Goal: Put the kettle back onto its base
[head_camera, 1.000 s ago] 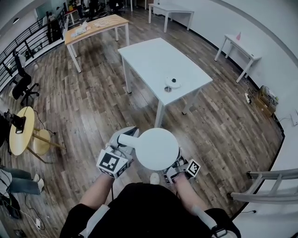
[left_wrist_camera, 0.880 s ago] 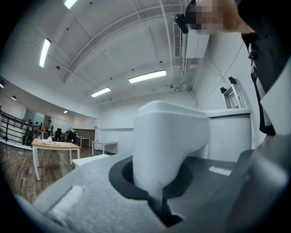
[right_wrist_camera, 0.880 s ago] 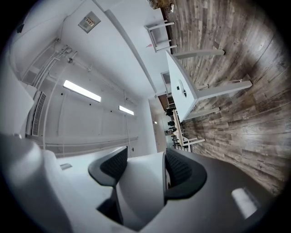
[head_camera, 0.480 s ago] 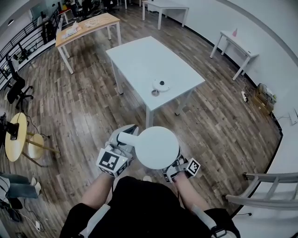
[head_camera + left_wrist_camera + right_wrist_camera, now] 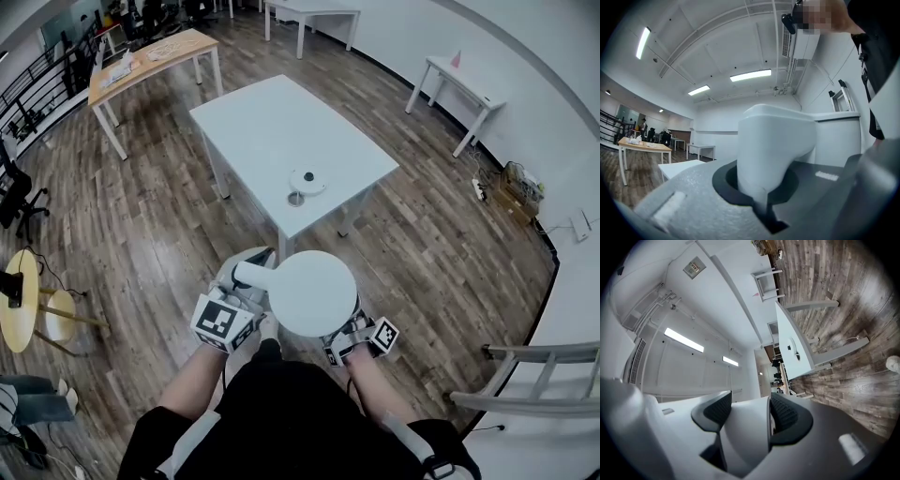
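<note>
A white kettle (image 5: 312,293) hangs in front of the person's chest, its round top facing up in the head view. My left gripper (image 5: 251,287) is shut on the kettle's handle (image 5: 249,274), which fills the notch between its jaws (image 5: 772,149). Low on the kettle's right side, my right gripper (image 5: 343,343) is shut on a white part of the kettle (image 5: 746,427), with the dark pads (image 5: 786,414) pressed on either side. The round white base (image 5: 307,181) lies near the front edge of the white table (image 5: 262,127) ahead, apart from the kettle.
A wooden-topped table (image 5: 150,54) stands at the back left, a small white table (image 5: 461,77) by the right wall. A round yellow table (image 5: 19,302) is at the left, a grey ladder (image 5: 525,377) at the lower right, and a power strip (image 5: 478,187) on the floor.
The white table and the base have drawn closer and slid toward the lower left of the head view. Both grippers still hold the kettle the same way.
</note>
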`<state>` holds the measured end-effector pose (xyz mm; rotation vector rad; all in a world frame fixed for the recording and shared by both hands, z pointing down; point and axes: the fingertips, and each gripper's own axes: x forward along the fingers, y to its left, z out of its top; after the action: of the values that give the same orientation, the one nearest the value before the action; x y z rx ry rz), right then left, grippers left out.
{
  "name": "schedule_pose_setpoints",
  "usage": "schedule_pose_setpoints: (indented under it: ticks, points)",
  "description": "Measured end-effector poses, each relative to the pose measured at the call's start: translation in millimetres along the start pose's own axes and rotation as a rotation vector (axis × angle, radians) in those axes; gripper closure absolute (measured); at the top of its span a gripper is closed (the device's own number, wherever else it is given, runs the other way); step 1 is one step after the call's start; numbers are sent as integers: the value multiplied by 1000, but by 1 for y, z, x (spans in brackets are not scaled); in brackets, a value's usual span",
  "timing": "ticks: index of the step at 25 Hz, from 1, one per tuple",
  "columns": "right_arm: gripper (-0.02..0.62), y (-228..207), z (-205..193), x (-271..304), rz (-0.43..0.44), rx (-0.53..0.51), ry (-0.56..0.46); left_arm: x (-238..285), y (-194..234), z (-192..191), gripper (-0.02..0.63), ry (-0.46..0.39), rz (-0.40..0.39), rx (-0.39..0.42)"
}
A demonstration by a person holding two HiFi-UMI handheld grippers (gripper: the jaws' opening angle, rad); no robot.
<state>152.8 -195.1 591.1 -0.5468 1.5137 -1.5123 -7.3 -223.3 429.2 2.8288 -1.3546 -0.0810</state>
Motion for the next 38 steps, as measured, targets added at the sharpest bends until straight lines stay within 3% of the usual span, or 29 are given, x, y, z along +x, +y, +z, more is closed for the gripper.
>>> schedule_pose_setpoints:
  ticks: [13, 20, 38]
  points:
    - [331, -9, 46, 81, -1, -37, -47, 74, 69, 3, 604, -16, -55, -14]
    - [331, -23, 53, 121, -2, -31, -63, 95, 101, 3, 604, -8, -90, 33]
    - [331, -42, 79, 189, -15, -50, -88, 144, 167, -1, 604, -38, -101, 9]
